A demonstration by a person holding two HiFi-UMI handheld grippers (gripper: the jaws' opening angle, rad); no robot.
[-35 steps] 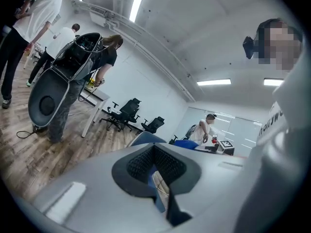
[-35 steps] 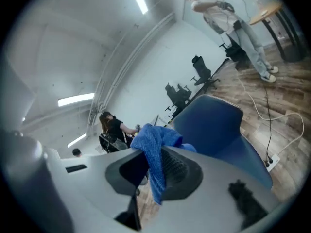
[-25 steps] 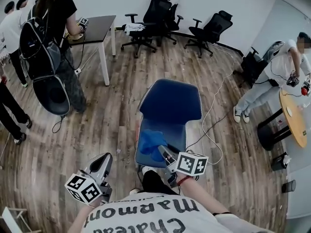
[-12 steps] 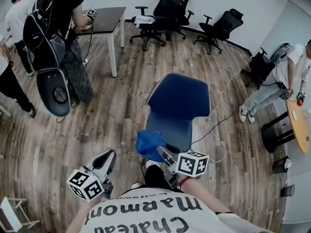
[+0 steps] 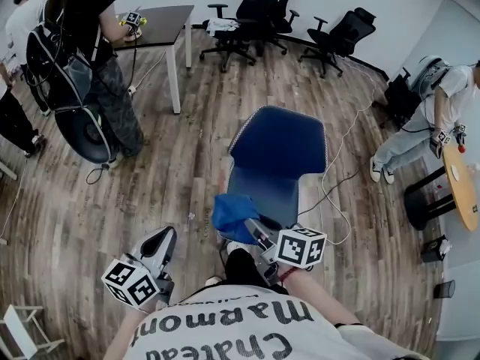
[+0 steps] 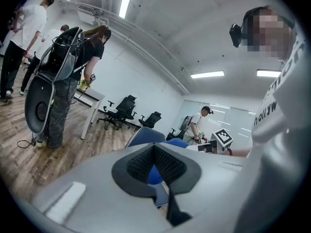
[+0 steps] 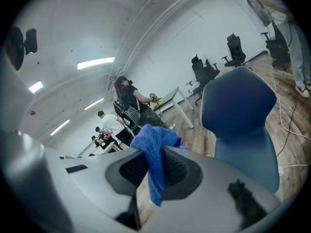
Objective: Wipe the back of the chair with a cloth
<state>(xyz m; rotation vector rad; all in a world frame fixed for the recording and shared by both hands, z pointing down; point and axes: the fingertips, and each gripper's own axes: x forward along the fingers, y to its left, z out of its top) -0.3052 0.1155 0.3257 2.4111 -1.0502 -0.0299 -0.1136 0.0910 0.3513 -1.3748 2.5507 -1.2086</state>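
Note:
A blue chair (image 5: pixel 277 156) stands on the wood floor in front of me, its backrest (image 7: pixel 235 106) facing me in the right gripper view. My right gripper (image 5: pixel 252 229) is shut on a blue cloth (image 5: pixel 232 212), which hangs bunched over the near edge of the chair seat; the cloth (image 7: pixel 154 152) is pinched between the jaws in the right gripper view. My left gripper (image 5: pixel 160 244) is low at the left, away from the chair, shut with nothing between its jaws. The chair (image 6: pixel 146 136) shows beyond it in the left gripper view.
A person with a backpack (image 5: pixel 75 58) stands at a white table (image 5: pixel 161 21) at the back left. Black office chairs (image 5: pixel 255 13) line the far wall. A white cable (image 5: pixel 334 171) runs over the floor right of the chair. Another person (image 5: pixel 427 111) stands by a round table (image 5: pixel 461 186).
The view has shifted slightly; the chair and cloth sit a little higher and more to the right. My right gripper keeps hold of the cloth. The left gripper has hardly moved.

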